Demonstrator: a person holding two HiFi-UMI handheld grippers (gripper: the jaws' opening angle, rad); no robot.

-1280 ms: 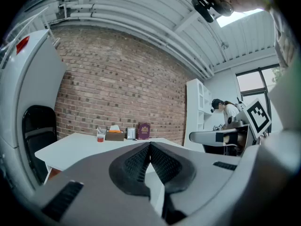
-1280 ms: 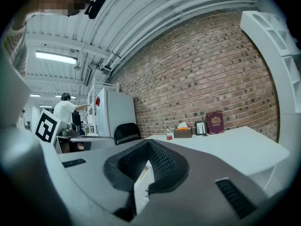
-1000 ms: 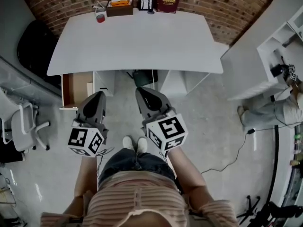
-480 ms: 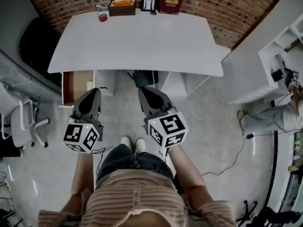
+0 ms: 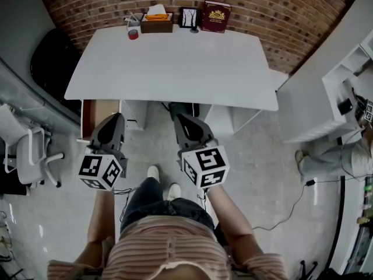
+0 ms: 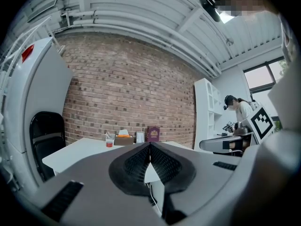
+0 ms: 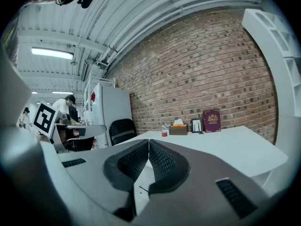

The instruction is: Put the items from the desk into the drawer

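Hanging short of the desk [image 5: 175, 63], left gripper [image 5: 115, 117] and right gripper [image 5: 182, 119] are empty, jaws pressed together. The drawer [image 5: 95, 112] stands open, likely ready for the far-edge book [image 5: 215, 16].

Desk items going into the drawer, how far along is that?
Done: the drawer looks pulled open. In hand: nothing; the left tongs and right tongs are both shut and empty. Still to do: the tissue box, picture frame, maroon book and small red jar all sit at the back of the desk.
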